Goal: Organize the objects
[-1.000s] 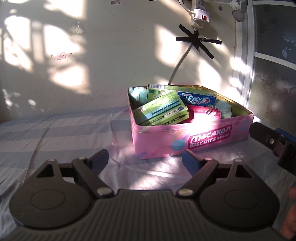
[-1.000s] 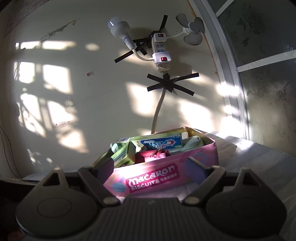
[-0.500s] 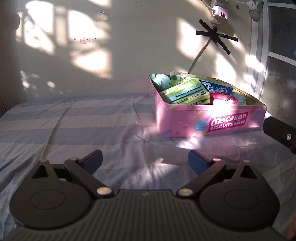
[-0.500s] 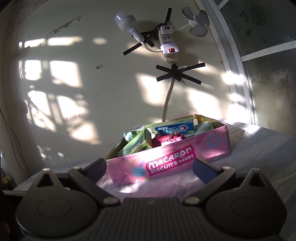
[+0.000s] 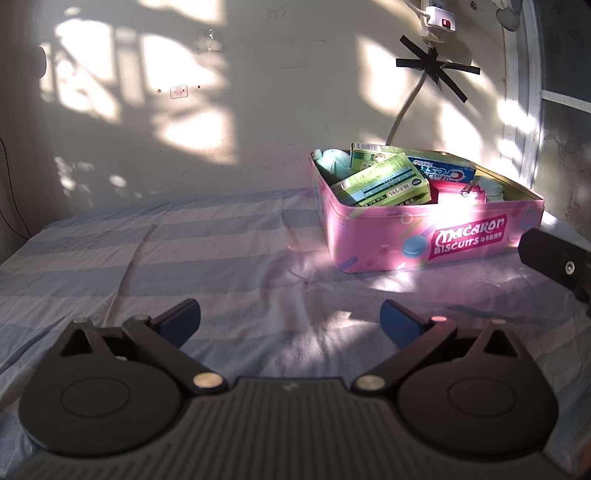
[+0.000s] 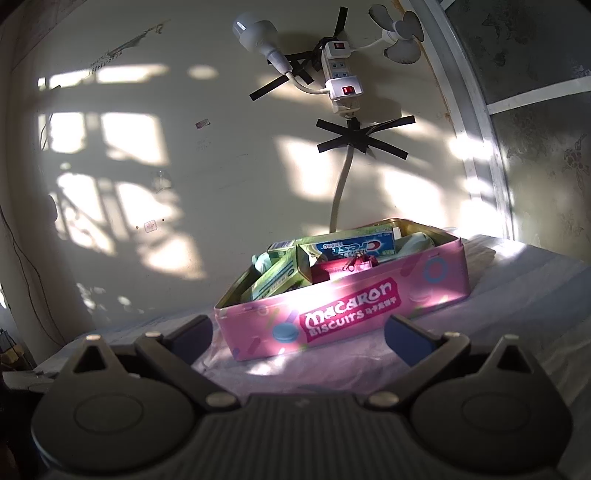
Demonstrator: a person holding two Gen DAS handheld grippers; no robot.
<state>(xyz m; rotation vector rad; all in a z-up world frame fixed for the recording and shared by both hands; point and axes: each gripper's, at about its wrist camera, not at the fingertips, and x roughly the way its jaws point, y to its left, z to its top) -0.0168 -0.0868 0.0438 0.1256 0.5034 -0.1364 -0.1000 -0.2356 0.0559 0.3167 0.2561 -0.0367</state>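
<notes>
A pink Macaron Biscuits tin (image 5: 443, 243) stands on the striped cloth at the right, near the wall; it also shows in the right wrist view (image 6: 351, 317). It holds a green box (image 5: 384, 186), a blue Crest toothpaste box (image 5: 441, 170), a red pouch (image 5: 458, 192) and pale green items. My left gripper (image 5: 290, 319) is open and empty, low over the cloth, well short of the tin. My right gripper (image 6: 299, 334) is open and empty just in front of the tin; part of it shows at the right edge of the left wrist view (image 5: 554, 258).
A blue-and-white striped cloth (image 5: 184, 258) covers the surface. The wall behind carries a taped power strip (image 6: 343, 88) with a cable, a bulb (image 6: 255, 33) and a small fan (image 6: 400, 35). A window frame (image 6: 476, 122) stands at the right.
Both grippers have drawn back from the tin, which now looks smaller and farther away. The left view has shifted so the tin sits further right. Both stay open and empty.
</notes>
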